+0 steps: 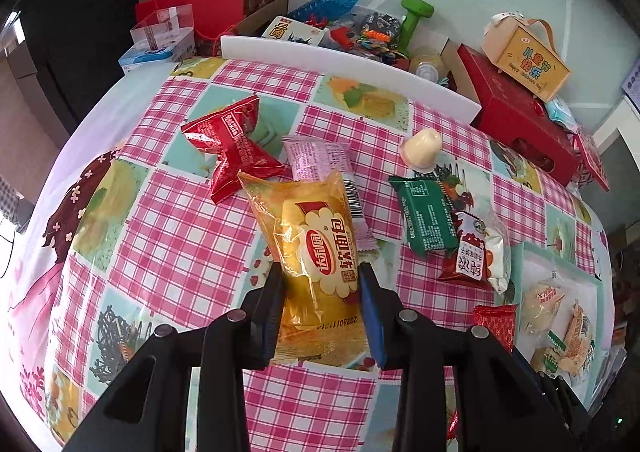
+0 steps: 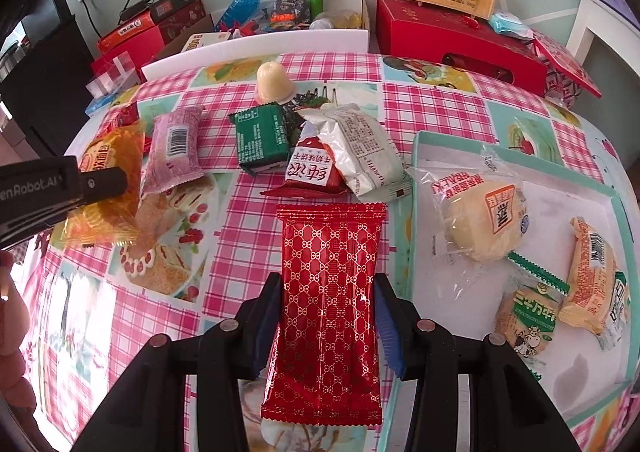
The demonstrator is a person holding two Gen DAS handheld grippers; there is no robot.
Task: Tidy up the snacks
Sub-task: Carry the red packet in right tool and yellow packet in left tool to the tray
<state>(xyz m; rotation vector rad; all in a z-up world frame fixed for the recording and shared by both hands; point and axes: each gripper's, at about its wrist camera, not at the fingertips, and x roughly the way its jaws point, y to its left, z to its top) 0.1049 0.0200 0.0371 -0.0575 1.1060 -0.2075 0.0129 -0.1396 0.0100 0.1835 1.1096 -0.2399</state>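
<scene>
My left gripper is shut on a yellow soft-bread packet and holds it above the checked tablecloth; the same packet shows at the left of the right wrist view. My right gripper is shut on a red patterned snack packet just left of the teal-rimmed tray. The tray holds a round bun packet and two more wrapped snacks. Loose on the cloth lie a red packet, a pink packet, a green packet, a red-and-white packet and a jelly cup.
A white foam board stands along the table's far edge. Behind it are red gift boxes, a cartoon carry box, a green dumbbell, a blue bottle and clear plastic boxes.
</scene>
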